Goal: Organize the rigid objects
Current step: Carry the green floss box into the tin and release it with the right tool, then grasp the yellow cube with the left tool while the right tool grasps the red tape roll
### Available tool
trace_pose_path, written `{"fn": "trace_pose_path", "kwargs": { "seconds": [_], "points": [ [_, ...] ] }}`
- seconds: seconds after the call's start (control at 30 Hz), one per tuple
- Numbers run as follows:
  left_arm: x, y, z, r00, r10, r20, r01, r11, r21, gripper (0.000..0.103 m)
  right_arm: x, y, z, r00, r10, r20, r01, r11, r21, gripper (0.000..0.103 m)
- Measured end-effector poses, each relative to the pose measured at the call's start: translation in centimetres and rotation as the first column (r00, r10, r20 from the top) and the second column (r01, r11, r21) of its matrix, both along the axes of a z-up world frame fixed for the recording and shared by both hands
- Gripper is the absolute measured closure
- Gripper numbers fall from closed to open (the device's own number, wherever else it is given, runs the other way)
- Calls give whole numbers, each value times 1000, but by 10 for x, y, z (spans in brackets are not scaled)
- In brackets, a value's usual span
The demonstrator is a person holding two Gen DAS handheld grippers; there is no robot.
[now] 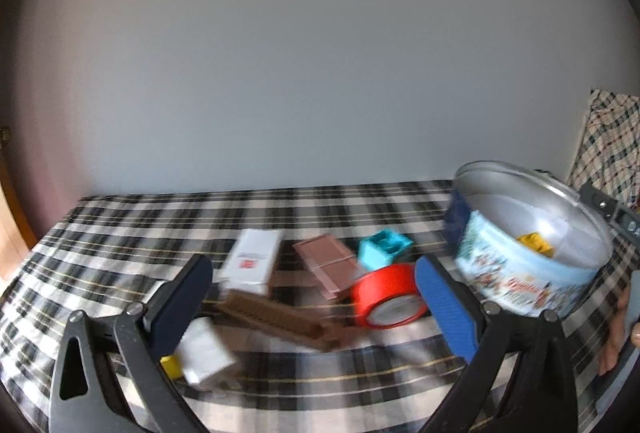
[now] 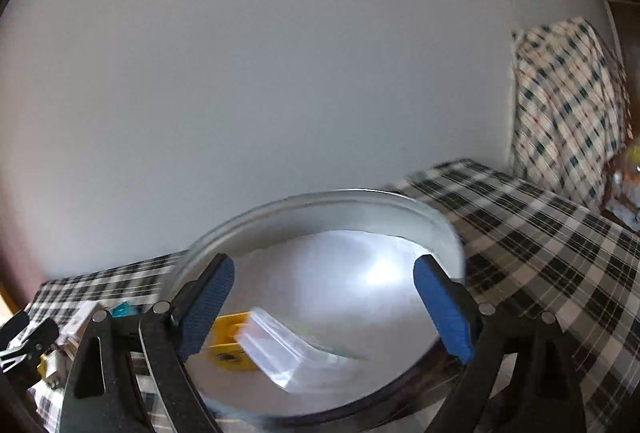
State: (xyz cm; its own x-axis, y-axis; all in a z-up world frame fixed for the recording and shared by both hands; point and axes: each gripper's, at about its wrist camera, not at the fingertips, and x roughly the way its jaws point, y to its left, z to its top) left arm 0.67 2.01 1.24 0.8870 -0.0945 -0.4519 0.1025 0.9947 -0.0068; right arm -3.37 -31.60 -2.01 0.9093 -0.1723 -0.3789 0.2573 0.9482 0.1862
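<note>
A: Tin (image 1: 524, 265), round, printed blue/white wall w/ red script I can't read (blurred) — right side of left wrist view, tilted, mouth toward the cam. Yellow block (image 1: 536, 243) inside it.

B: Right wrist view has the tin's silver inside (image 2: 360, 273) filling lower centre. Yellow block (image 2: 228, 341) lower left in it, clear plastic box (image 2: 280, 349) touching it. Any labels?

A: White box (image 1: 252, 261) mid-frame has a small red mark, text too blurred. Red tape roll (image 1: 386, 295) lies on its side just left of the tin, white label face, unreadable.

B: Grippers?

A: Left gripper (image 1: 314, 305) low in frame, jaws wide apart, nothing btwn them; it hangs over the pile. Right gripper (image 2: 324, 305) jaws also spread wide, over the tin's mouth, holding nothing. A hand (image 1: 618, 337) shows at right edge of left view, near the tin.

B: Rest of the pile?

A: Teal cube (image 1: 382, 247) behind the tape, pink flat panel (image 1: 328, 263) btwn cube & white box, brown ridged piece (image 1: 276, 317) in front, second white box (image 1: 204, 351) lower left w/ a small yellow piece (image 1: 172, 365) touching it. All on plaid cloth (image 1: 120, 233). Plaid pillow (image 2: 568, 105) upper right against the wall.
</note>
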Motion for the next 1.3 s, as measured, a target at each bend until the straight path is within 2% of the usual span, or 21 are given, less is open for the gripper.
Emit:
{"fn": "trace_pose_path", "kwargs": {
  "seconds": [0.2,0.33,0.47,0.7,0.83,0.97,1.03,1.17,1.3],
  "points": [
    [-1,47,-4,998,68,-19,-68,997,-25,0,0,61,-1,993,117,-7,-117,992,-42,10],
    [-5,78,-2,993,115,-15,-116,992,-58,0,5,102,-6,977,206,-56,-210,974,-88,10],
    [-7,108,-2,986,166,-20,-167,982,-89,0,3,123,-7,966,253,-51,-256,963,-82,10],
    [-4,146,-5,968,235,-82,-246,957,-156,0,7,142,-12,949,303,-82,-308,949,-60,10],
    [-2,156,-8,955,272,-120,-288,947,-143,0,9,153,-14,940,325,-99,-331,943,-47,10],
    [4,157,-15,955,248,-166,-274,949,-158,0,15,164,-16,932,338,-131,-345,938,-41,10],
    [8,150,-20,956,224,-191,-252,958,-138,1,19,168,-18,927,344,-148,-352,935,-32,10],
    [14,140,-28,949,199,-246,-226,970,-86,14,23,178,-21,918,363,-158,-371,928,-22,10],
    [16,130,-35,946,151,-288,-184,979,-90,15,21,184,-21,914,375,-154,-386,921,-46,10]
  ]
}}
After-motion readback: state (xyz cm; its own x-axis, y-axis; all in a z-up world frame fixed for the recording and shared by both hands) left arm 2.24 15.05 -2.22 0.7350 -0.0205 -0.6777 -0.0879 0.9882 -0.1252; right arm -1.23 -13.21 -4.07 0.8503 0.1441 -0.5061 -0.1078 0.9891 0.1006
